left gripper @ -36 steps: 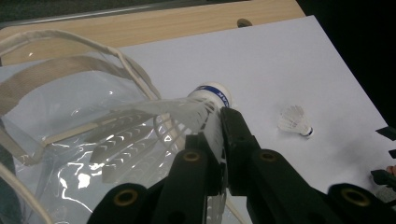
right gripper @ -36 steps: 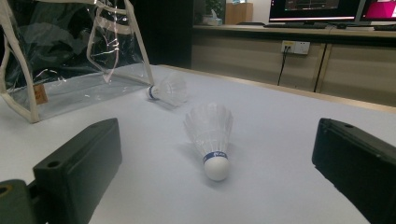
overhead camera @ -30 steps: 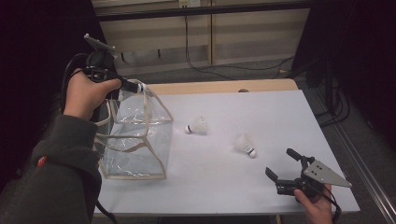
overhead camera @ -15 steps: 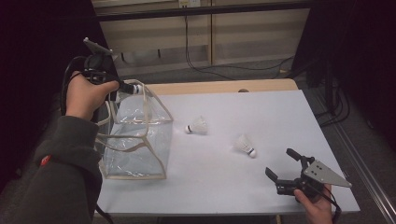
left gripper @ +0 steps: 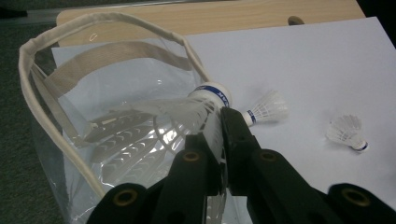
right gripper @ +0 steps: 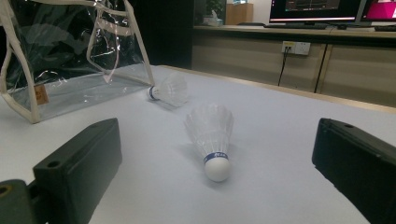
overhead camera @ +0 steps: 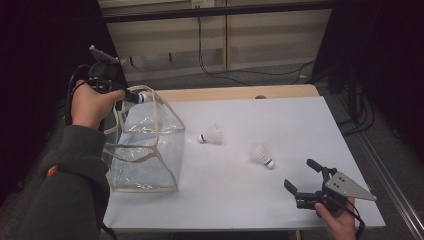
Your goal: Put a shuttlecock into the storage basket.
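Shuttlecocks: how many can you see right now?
3. One is clamped in the left gripper over the bag, its shuttlecock held by the skirt. Two lie on the table: one nearer the bag, one ahead of the right gripper.

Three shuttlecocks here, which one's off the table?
The shuttlecock pinched by its skirt in the left hand-held gripper, over the clear bag. The other two shuttlecocks lie on the white table.

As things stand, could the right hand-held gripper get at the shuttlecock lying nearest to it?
Probably yes. The right hand-held gripper is open and faces the nearest shuttlecock, which lies on bare table with nothing between them. The second shuttlecock and the clear bag sit farther off.
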`<state>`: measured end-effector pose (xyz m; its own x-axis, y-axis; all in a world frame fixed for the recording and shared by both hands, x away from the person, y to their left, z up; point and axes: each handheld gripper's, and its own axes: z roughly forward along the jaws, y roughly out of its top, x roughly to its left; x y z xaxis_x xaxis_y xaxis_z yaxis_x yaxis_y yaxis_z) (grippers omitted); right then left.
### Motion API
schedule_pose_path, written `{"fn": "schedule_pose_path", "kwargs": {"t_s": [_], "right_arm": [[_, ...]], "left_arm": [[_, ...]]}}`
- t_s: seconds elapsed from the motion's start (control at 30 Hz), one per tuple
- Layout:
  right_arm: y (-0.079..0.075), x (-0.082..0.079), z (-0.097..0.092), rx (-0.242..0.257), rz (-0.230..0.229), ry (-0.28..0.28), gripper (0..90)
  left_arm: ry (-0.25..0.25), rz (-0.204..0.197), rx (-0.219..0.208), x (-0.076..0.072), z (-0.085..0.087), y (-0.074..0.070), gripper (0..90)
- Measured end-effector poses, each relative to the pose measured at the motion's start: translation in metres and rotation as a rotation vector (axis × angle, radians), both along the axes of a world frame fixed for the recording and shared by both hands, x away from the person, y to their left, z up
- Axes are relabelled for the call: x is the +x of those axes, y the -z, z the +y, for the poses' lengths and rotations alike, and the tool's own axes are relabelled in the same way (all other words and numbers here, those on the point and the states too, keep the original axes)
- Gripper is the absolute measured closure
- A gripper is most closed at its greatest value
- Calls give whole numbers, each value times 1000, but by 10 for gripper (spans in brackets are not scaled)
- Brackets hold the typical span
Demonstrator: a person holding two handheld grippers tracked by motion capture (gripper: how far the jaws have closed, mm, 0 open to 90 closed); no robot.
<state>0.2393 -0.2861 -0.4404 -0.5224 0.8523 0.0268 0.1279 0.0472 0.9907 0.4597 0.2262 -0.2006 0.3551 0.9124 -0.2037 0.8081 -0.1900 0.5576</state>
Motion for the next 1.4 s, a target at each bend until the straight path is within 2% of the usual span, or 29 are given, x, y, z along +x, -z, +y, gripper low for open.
{"fn": "schedule_pose_path", "kwargs": {"t_s": [0.4,1.1,1.23,1.4], "right_arm": [[0,0,0,1,2,-1,15],[0,0,0,0,3,-3,15],[0,0,0,2,3,-3,15],[0,0,0,1,2,-2,15]], "left_arm": [[-25,2,16,5,3,10,873],[-28,13,46,13,1,20,866],[-30,4,51,15,1,23,856],[-36,-6,52,17,2,25,802]]}}
